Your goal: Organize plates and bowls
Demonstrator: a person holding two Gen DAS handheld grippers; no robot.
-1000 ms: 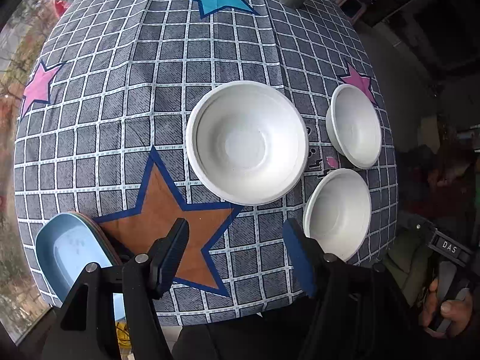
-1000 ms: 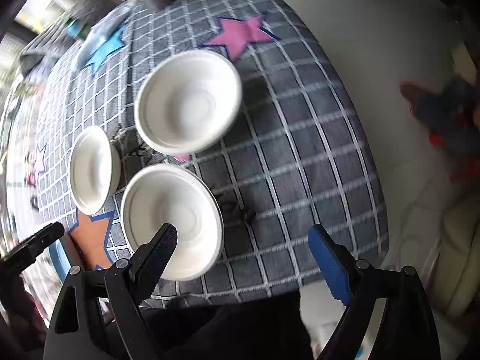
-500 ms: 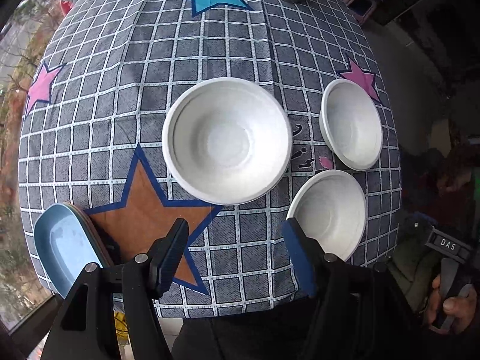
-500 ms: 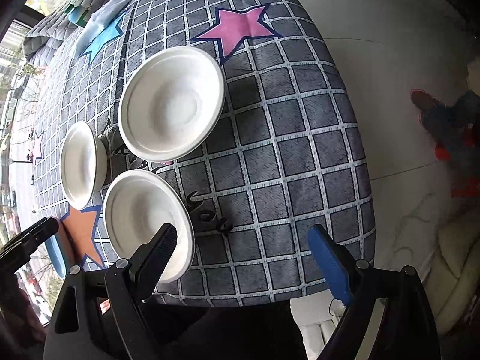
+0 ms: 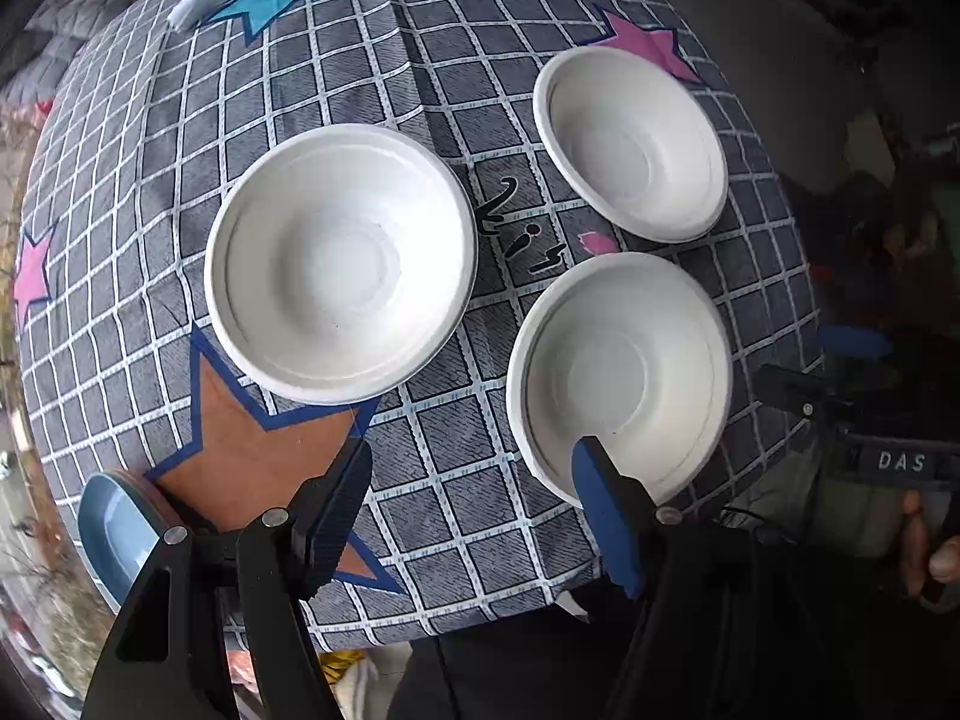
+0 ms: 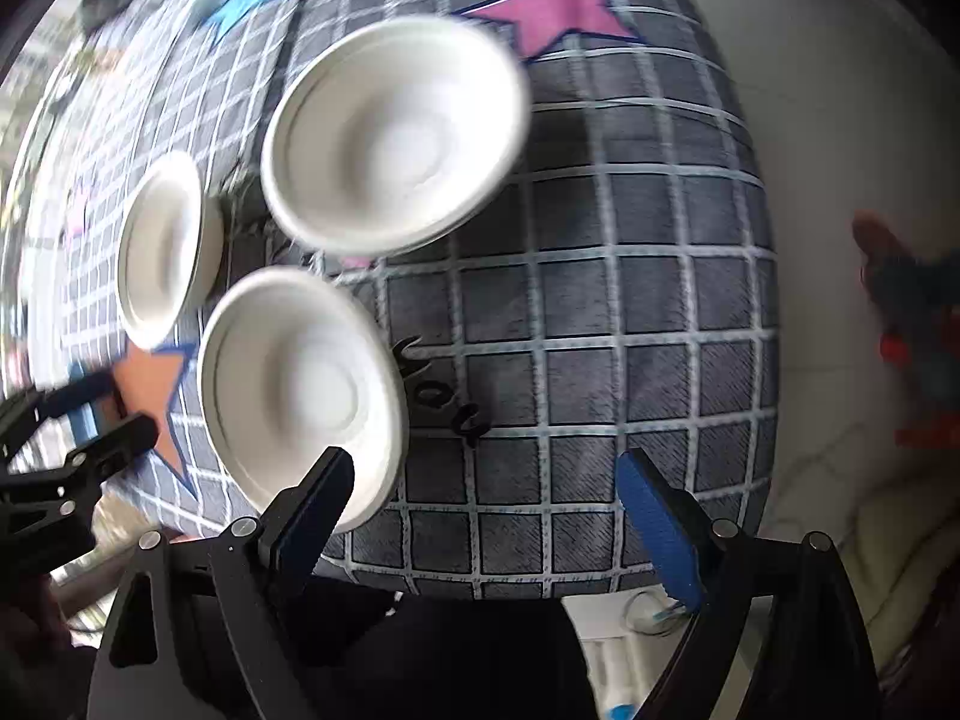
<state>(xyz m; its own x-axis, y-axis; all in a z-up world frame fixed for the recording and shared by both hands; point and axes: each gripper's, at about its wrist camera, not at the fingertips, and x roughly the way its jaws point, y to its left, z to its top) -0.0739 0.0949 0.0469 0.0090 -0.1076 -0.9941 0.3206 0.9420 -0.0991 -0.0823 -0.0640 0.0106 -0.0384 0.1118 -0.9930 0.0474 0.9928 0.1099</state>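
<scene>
1. Three white bowls sit on the checked surface (image 5: 300,90): the big bowl (image 5: 339,264), the near bowl (image 5: 621,372) and the far bowl (image 5: 630,141). Blue plates (image 5: 114,528) overhang its edge.
2. The left tool (image 5: 474,510) and right tool (image 6: 486,516) are both apart and empty.
3. Risk: a light bowl may skid or tip if one finger catches its rim.
4. Since before, the left tool's jaws have just been opening, with nothing between them, and it has shifted toward the near bowl.
</scene>
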